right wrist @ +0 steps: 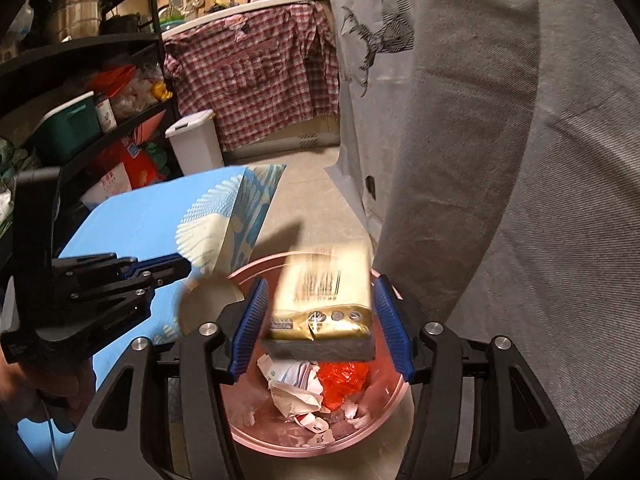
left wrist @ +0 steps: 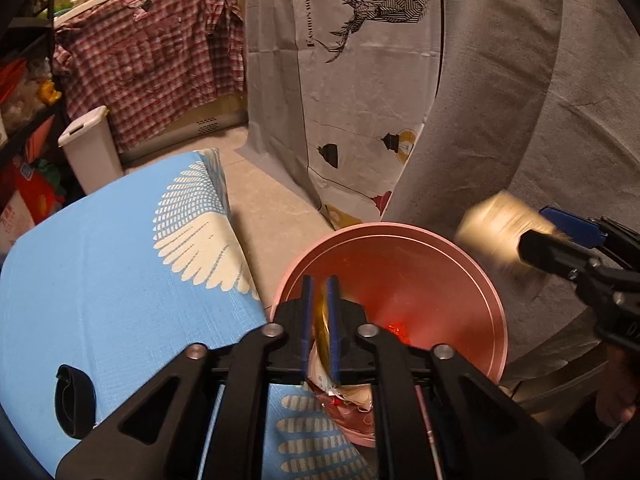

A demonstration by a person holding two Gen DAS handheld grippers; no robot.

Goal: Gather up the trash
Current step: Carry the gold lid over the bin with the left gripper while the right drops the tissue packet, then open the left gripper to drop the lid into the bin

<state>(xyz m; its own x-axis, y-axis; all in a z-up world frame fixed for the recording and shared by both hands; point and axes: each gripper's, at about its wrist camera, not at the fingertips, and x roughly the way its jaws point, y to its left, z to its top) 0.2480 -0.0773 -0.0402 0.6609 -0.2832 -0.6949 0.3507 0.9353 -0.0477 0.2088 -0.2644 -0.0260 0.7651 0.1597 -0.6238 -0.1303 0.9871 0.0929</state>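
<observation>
Your right gripper (right wrist: pixel 318 316) hangs over the pink bin (right wrist: pixel 384 408) with its jaws spread wide. The gold packet (right wrist: pixel 326 292) sits between the blue pads but looks clear of both, blurred as if dropping, so I judge it released and on its way in. Your left gripper (left wrist: pixel 320 320) is at the bin's near rim, jaws only slightly apart, with a thin gold wrapper (left wrist: pixel 322 326) in the gap. Whether the pads press on that wrapper cannot be told from here; it looks to be slipping loose.

The bin already holds a good share: crumpled white paper (right wrist: pixel 294 386), a red plastic bag (right wrist: pixel 342 380) and small scraps at the bottom. So the collecting is well along, and these two pieces seem to be the current load.

What is left is harder to judge. The blue worktop (left wrist: pixel 100 260) beside the bin shows only a small black object (left wrist: pixel 74 400) near its edge, which may or may not be trash. Check the worktop once both pieces land.
</observation>
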